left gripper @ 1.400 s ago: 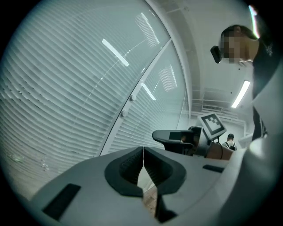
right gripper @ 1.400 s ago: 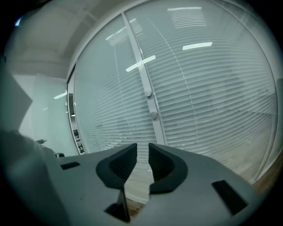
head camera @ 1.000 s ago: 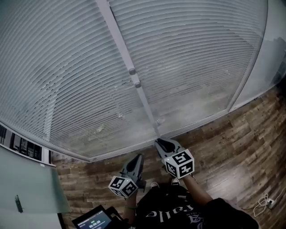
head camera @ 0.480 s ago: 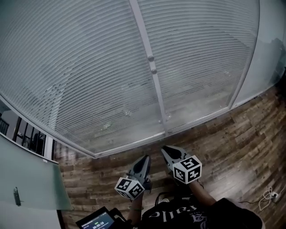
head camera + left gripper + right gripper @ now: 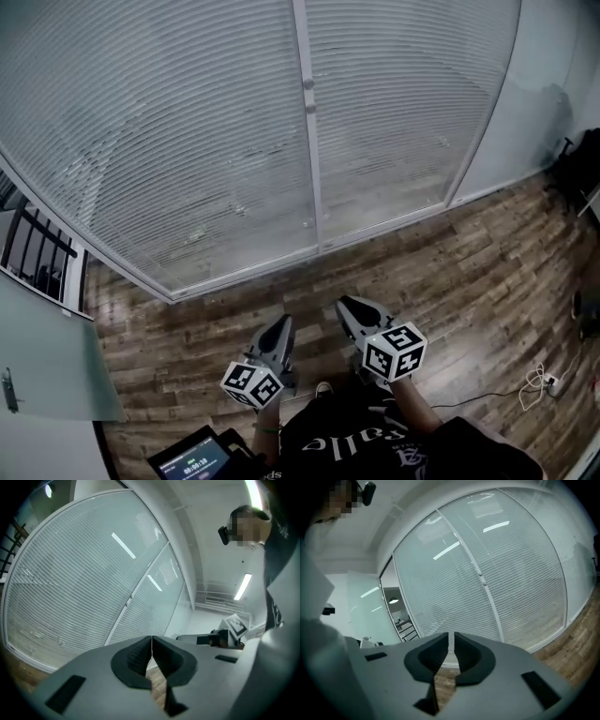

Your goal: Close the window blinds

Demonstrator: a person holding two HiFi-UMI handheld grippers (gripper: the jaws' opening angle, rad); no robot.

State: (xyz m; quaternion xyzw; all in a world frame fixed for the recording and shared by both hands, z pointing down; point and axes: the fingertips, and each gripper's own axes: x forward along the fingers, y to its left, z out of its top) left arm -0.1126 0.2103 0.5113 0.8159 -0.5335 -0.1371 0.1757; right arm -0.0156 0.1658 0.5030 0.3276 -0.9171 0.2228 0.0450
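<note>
Grey slatted blinds (image 5: pixel 178 141) hang behind a glass wall, split by a white upright post (image 5: pixel 310 178) that carries two small knobs (image 5: pixel 307 85). The slats lie close together in both panels (image 5: pixel 70 583) (image 5: pixel 454 588). Both grippers hover low over the wooden floor, well short of the window and touching nothing. My left gripper (image 5: pixel 284 322) (image 5: pixel 152 639) has its jaw tips pressed together with nothing between them. My right gripper (image 5: pixel 345 302) (image 5: pixel 451 634) shows a narrow gap between its jaws, also with nothing in it.
Wood-plank floor (image 5: pixel 469 272) runs from the window's bottom rail to my feet. A frosted glass door (image 5: pixel 47 375) stands at the left with a dark railing (image 5: pixel 37 253) behind it. A small screen (image 5: pixel 192 464) sits below left, and a cable (image 5: pixel 539 380) lies at the right.
The window now sits farther off and more floor shows in front of it. Both grippers have dropped back from the bottom rail together, keeping the same spacing.
</note>
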